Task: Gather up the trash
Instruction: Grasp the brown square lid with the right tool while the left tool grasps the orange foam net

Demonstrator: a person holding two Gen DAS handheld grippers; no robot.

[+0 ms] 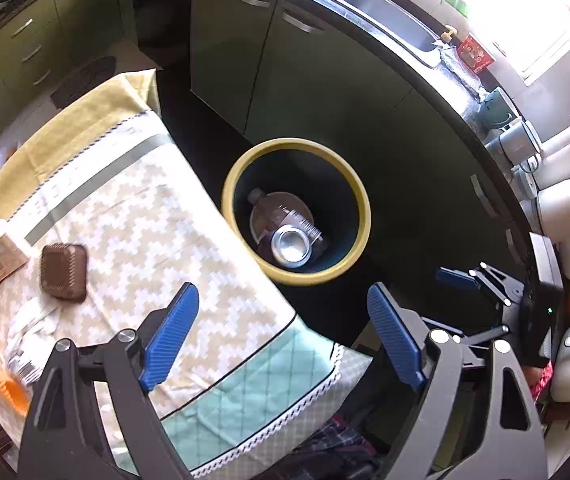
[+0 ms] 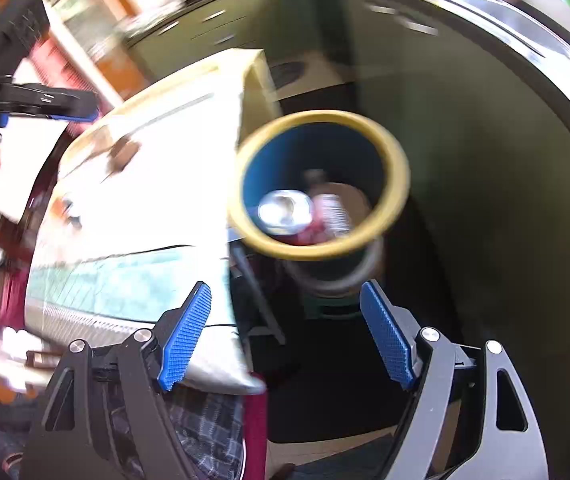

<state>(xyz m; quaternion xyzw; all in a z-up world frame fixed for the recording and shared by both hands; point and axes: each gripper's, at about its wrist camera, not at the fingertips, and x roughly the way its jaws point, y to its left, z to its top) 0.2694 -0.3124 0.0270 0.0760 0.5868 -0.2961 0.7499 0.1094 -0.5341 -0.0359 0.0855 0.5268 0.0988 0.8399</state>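
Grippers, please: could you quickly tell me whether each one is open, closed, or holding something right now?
Left gripper: open, holding nothing.
Right gripper: open, holding nothing.

The trash bin (image 1: 297,210) (image 2: 319,184) is a round container with a yellow rim and a dark blue inner wall, open at the top. It stands on the floor just beside the table edge, ahead of both pairs of tongs and below them. Inside it, a clear plastic bottle (image 1: 281,216) lies tilted, cap end pointing away from the left tongs; in the right wrist view it is blurred (image 2: 329,208). A metal can (image 1: 291,245) (image 2: 285,210) rests against the bottle at the bin side nearest the tongs, with one silver end facing up.
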